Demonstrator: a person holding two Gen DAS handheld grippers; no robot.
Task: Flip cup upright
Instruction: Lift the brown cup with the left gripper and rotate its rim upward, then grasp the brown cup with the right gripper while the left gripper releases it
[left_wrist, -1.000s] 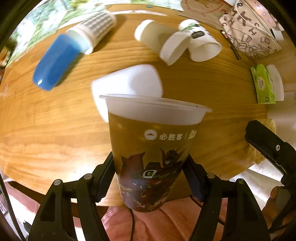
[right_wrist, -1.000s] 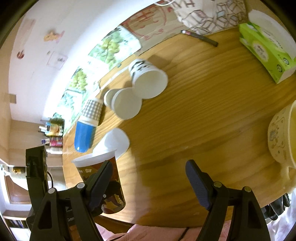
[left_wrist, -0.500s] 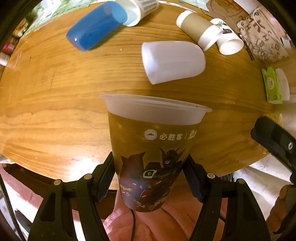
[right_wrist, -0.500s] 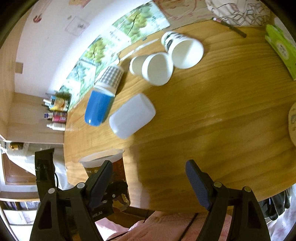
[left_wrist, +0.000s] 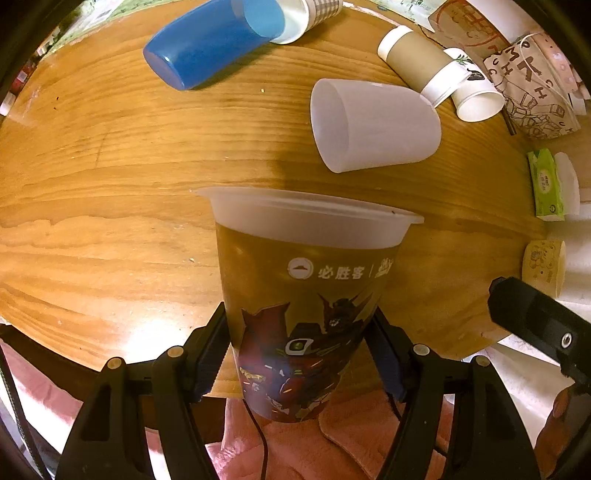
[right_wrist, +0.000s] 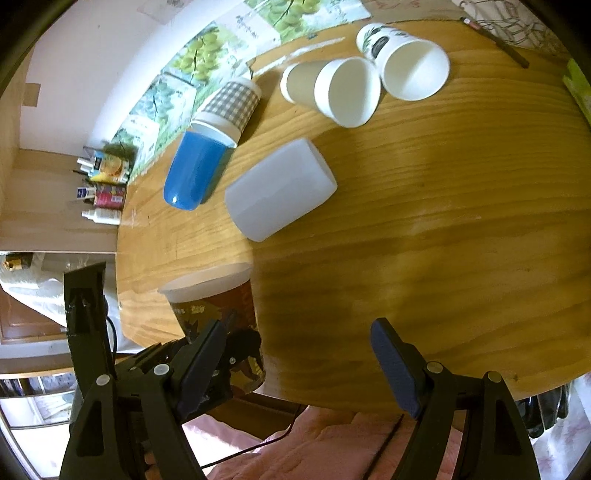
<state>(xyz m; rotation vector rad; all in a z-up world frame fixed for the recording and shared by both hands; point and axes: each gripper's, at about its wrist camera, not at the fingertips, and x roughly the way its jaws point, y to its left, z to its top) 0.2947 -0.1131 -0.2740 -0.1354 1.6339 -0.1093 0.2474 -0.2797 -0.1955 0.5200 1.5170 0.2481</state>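
Wooden table, toppled cups

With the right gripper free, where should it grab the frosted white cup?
Grip the frosted white cup across its mid-body, coming from above with the open right gripper. It lies on its side on the table, with nothing touching its long sides.

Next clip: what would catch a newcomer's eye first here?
The printed brown plastic cup with a frosted rim, held mouth-up between the left gripper jaws, fills the left wrist view. Behind it on the round wooden table lie tipped cups: a translucent white plastic cup and a blue plastic cup. The right gripper is open, holding nothing.
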